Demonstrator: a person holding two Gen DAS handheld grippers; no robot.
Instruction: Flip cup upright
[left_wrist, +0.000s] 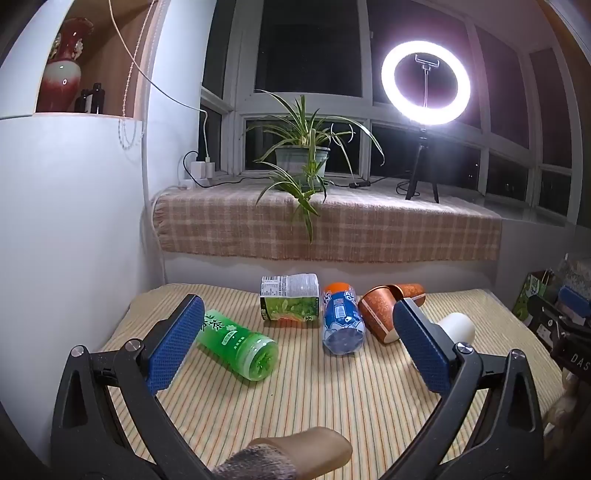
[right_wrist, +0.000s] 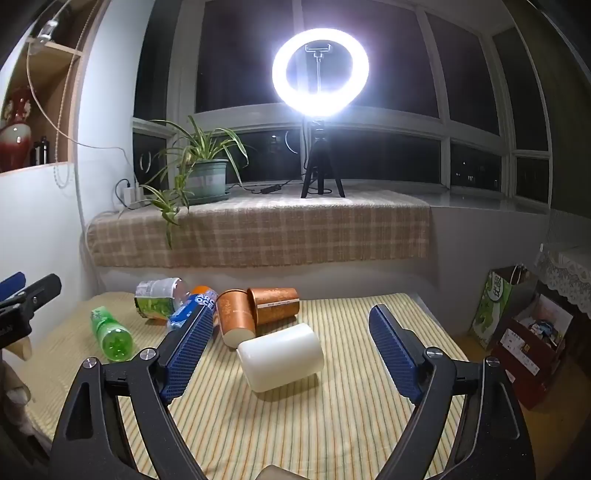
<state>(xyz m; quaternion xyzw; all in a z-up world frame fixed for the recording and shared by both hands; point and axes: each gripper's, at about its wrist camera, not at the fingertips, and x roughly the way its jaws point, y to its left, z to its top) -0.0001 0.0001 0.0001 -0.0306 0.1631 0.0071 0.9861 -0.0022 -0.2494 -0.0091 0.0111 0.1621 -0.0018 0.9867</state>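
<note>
Left wrist: left gripper (left_wrist: 295, 336) wide open, empty, white cup (left_wrist: 457, 326) on its side at 3 o'clock behind the right finger; right wrist: right gripper (right_wrist: 291, 341) wide open, empty, cup (right_wrist: 280, 356) lying between the fingers, untouched.

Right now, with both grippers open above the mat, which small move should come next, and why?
Probably ease the right gripper forward and down around the white cup. The cup lies on its side on the striped mat, apart from the brown cups, roughly centred between the open fingers and nearest to them. The left gripper faces the green bottle instead.
</note>
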